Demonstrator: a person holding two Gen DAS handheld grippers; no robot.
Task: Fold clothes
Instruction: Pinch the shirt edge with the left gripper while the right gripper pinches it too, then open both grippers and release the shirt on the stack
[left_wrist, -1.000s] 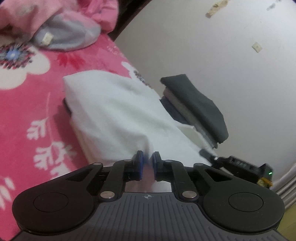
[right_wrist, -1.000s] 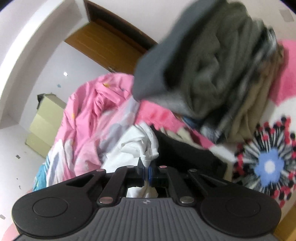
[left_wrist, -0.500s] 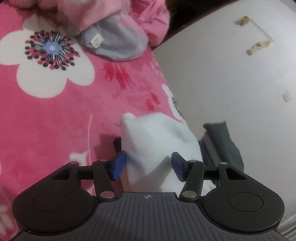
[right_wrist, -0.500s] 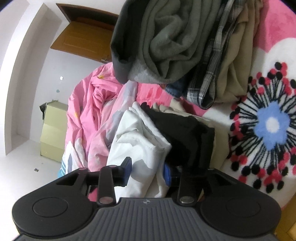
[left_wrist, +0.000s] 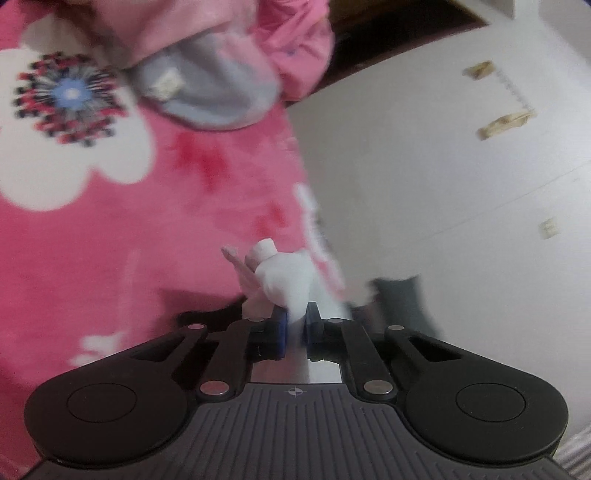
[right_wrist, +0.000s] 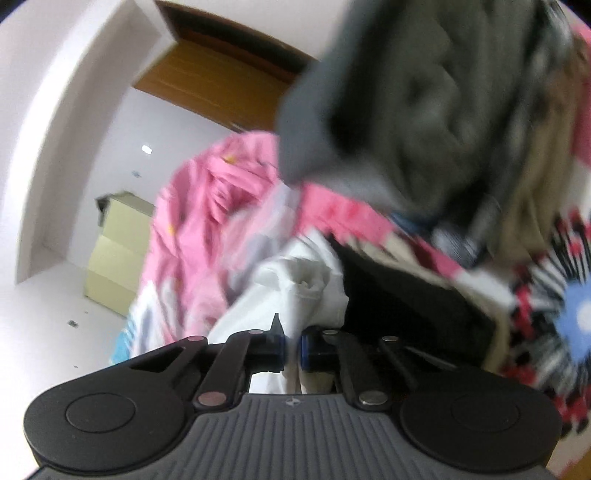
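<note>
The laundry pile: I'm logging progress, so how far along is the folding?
Done: a dark folded stack sits by the wall. In hand: both the left gripper and right gripper have just closed their jaws on the white garment. Left: the grey and plaid heap.

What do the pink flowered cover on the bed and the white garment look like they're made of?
The pink cover looks like plush fleece: matte, fuzzy, with soft-edged printed flowers, though blur hides the pile. The white garment seems a thin woven cloth, perhaps cotton: matte, with crisp creases and a stitched hem. Both are guesses from looks alone.
</note>
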